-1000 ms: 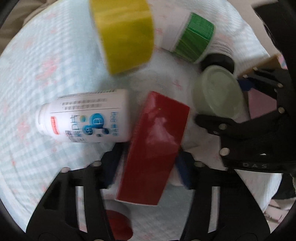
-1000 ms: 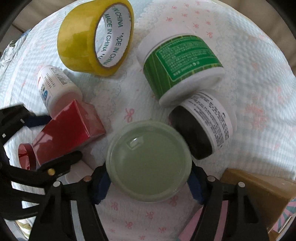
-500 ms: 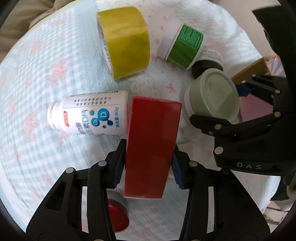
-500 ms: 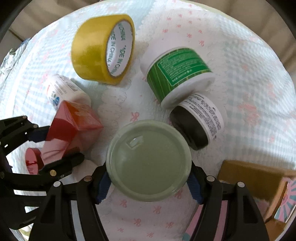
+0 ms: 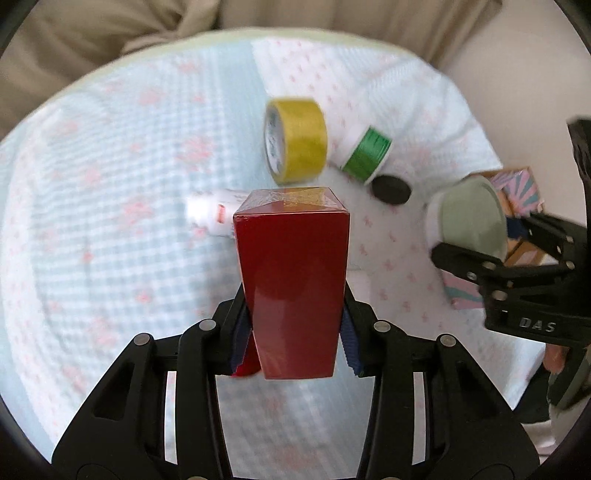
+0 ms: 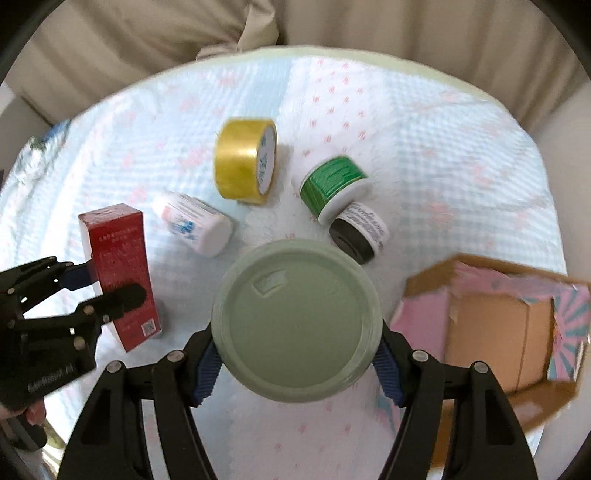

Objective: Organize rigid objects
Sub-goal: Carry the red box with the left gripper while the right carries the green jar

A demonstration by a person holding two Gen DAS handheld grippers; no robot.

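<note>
My left gripper is shut on a tall red box and holds it above the bed cover; the red box also shows in the right wrist view. My right gripper is shut on a jar with a pale green lid, held in the air; the jar also shows in the left wrist view. On the cover lie a yellow tape roll, a white pill bottle, a green-labelled jar and a black jar.
An open cardboard box with pink and teal flaps sits at the right edge of the bed, below the right gripper. The quilted blue and pink cover spreads over the bed. Beige cushions rise behind.
Both grippers have risen well above the cover, carrying the red box and the green-lidded jar. The red box has turned upright. The objects on the cover look smaller and farther away.
</note>
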